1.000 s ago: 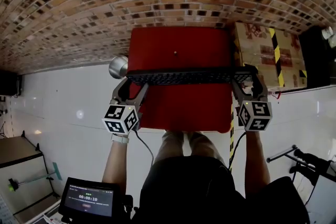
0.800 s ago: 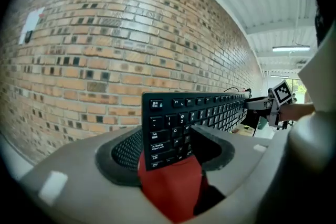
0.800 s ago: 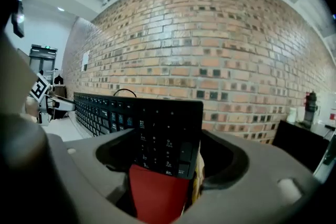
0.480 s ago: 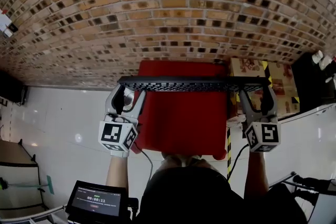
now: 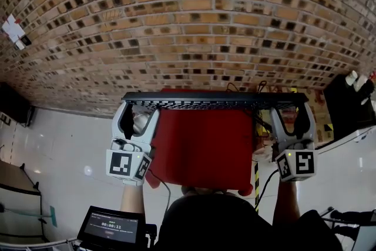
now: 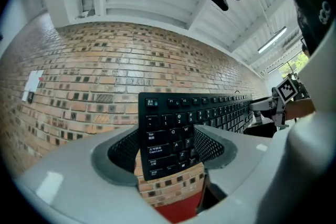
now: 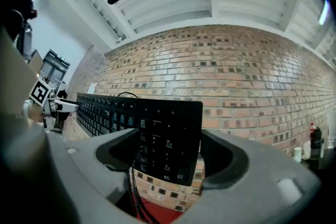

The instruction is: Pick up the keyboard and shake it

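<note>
Left gripper (image 5: 139,107): jaws have just been opening a little, but the pads press on the left end of the long black plastic keyboard (image 5: 214,101). Right gripper (image 5: 292,109) clamps its right end. Keyboard is level, lifted well above the square red table (image 5: 205,147). Brown brick wall (image 5: 188,26) stands behind the table. Pick-up looks done; shaking is left or just starting.

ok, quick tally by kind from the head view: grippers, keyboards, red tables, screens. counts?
grippers: 2, left gripper and right gripper, each clamped on one end of the keyboard; the left jaws have just been opening slightly, with the keyboard's end between them
keyboards: 1, black, held up between the two grippers
red tables: 1, red table
screens: 1, screen at bottom left
total: 5
</note>
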The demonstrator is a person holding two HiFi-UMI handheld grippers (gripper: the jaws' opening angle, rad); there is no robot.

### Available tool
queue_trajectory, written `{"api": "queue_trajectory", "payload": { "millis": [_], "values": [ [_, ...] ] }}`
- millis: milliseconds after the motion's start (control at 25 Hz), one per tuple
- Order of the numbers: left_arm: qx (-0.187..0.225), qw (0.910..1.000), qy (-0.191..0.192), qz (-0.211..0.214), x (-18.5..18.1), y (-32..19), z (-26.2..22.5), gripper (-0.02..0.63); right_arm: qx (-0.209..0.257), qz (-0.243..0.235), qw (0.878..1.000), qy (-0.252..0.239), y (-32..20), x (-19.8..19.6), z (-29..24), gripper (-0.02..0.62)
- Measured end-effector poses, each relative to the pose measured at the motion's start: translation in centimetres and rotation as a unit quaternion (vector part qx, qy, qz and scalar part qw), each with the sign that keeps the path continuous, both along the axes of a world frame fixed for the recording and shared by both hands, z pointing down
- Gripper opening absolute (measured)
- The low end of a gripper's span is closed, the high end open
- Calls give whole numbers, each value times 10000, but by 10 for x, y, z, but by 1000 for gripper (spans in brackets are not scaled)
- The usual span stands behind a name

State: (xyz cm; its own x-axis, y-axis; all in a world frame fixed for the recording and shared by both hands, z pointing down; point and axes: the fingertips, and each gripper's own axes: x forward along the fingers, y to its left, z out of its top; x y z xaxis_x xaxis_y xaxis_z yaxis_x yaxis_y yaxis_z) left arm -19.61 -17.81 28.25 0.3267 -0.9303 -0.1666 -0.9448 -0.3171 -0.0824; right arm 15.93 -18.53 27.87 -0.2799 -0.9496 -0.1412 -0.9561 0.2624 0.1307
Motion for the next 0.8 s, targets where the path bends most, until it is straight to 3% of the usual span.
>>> {"api": "queue_trajectory", "payload": {
  "millis": [320, 800],
  "values": [
    [355, 9993, -1, 77, -1, 5, -23, 318, 322, -44, 9995, -42, 3, 1, -17, 344],
    [511, 9986, 69, -80, 0, 3, -31, 318, 593, 98, 9982, -34, 8, 2, -26, 345]
  ]
}}
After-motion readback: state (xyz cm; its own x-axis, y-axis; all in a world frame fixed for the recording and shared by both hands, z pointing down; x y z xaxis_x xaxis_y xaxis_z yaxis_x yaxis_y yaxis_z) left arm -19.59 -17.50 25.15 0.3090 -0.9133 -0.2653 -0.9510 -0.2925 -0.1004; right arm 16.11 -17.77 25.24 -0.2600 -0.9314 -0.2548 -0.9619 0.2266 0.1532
